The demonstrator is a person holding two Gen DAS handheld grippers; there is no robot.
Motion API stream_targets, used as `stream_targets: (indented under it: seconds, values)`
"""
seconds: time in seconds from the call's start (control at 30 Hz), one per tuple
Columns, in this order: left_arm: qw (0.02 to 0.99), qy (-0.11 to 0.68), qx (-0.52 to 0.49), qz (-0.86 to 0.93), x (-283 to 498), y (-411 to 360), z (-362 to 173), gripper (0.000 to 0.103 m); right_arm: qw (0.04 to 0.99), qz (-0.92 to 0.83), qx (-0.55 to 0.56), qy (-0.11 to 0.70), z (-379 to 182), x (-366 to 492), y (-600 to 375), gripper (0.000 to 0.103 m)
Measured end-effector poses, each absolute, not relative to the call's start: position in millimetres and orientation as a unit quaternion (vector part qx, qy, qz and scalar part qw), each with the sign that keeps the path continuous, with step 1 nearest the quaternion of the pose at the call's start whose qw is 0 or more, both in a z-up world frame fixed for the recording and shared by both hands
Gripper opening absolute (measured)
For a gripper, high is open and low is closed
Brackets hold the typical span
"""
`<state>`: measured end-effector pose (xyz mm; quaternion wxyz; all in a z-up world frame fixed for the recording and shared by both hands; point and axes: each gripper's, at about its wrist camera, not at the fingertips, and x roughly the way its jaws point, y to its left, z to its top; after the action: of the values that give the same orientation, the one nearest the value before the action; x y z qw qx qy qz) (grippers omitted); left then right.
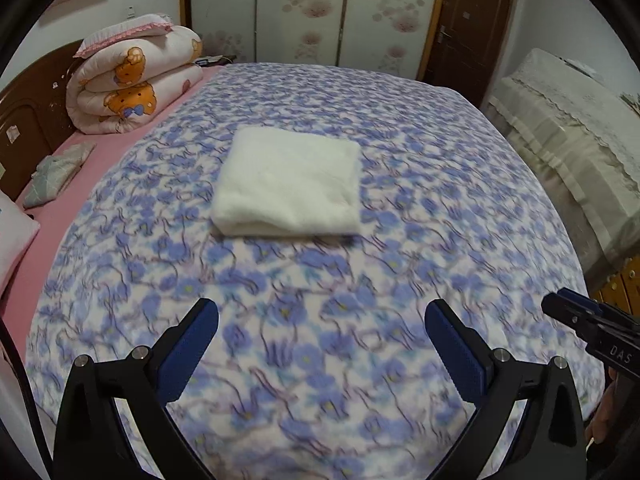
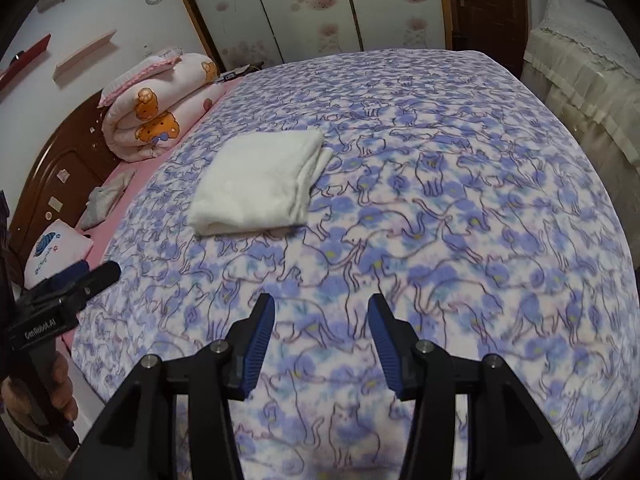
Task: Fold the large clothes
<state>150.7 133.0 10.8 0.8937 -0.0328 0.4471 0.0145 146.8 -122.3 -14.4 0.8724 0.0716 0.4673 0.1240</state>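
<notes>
A folded white garment (image 1: 288, 184) lies mid-bed on the cat-print blanket (image 1: 360, 320). The left tool (image 1: 322, 324) and right tool (image 2: 321, 312) hover near the bed's edge, both released, holding nothing.

Bedroom with a big bed (image 1: 400, 400) under a blue cat-print blanket (image 2: 460, 220), dark wood headboard (image 1: 24, 128), floral wardrobe (image 1: 304, 8), brown door (image 1: 472, 28), white walls (image 2: 100, 4), rolled bear quilt (image 1: 132, 84).
</notes>
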Motion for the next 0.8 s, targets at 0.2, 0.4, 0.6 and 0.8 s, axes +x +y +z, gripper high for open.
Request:
stream_targets:
  seconds: [0.2, 0.4, 0.6, 0.8]
  values:
    - [0.902, 0.432, -0.008, 0.011, 90.6, 87.1, 7.2, 0.102, 0.887, 0.110, 0.065, 0.444, -10.0, 83.0, -137.4, 0.072]
    - [0.910, 0.414, -0.021, 0.018, 44.4, 59.8, 0.3, 0.102, 0.904, 0.095, 0.055, 0.414, -9.6, 29.9, -142.1, 0.076]
    - [0.907, 0.419, -0.044, 0.020, 13.0, 43.5, -10.4, 0.102, 0.905, 0.081, 0.067, 0.412, -18.0, 0.2, -150.4, 0.076]
    - [0.905, 0.424, -0.034, 0.029, -7.8, 31.8, -20.3, 0.102, 0.902, 0.076, 0.070, 0.419, -28.5, -17.2, -153.7, 0.076]
